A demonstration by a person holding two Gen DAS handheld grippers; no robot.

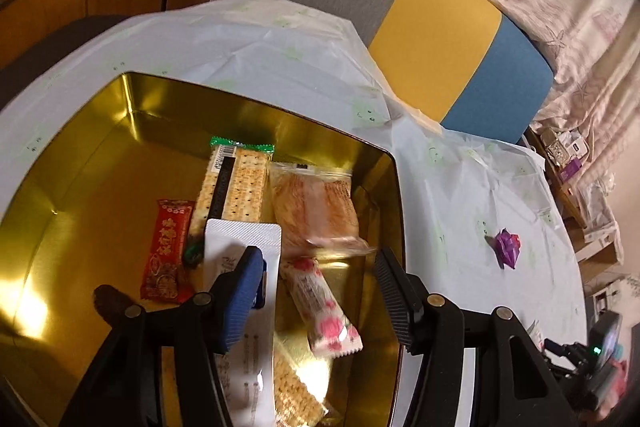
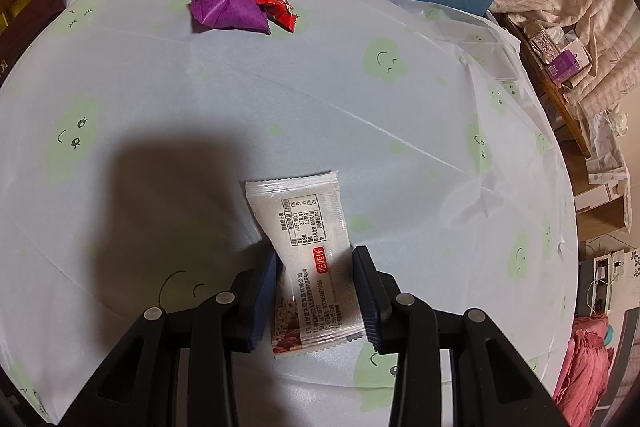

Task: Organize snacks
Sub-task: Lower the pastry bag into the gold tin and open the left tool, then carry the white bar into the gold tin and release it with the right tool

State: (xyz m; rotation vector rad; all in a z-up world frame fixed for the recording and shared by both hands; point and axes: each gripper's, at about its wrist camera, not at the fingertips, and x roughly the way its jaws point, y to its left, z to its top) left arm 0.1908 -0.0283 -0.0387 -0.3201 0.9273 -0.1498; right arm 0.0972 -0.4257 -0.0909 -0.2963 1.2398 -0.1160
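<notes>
A gold tin (image 1: 394,187) on the table holds several snacks: a red packet (image 1: 166,251), a cracker pack (image 1: 236,187), a clear wafer pack (image 1: 316,207), a pink rose-print packet (image 1: 324,307) and a long white packet (image 1: 244,307). My left gripper (image 1: 316,291) hangs open above the tin, its left finger over the white packet. My right gripper (image 2: 316,291) is open, its fingers on either side of a white snack packet (image 2: 304,223) lying on the tablecloth. A purple packet (image 2: 226,7) and a small red candy (image 2: 278,7) lie at the far side.
The round table has a pale tablecloth (image 2: 320,87) with green faces. A purple packet (image 1: 506,245) lies right of the tin. A chair with grey, yellow and blue cushions (image 1: 436,39) stands behind the table. A cluttered shelf (image 2: 560,67) is at the right.
</notes>
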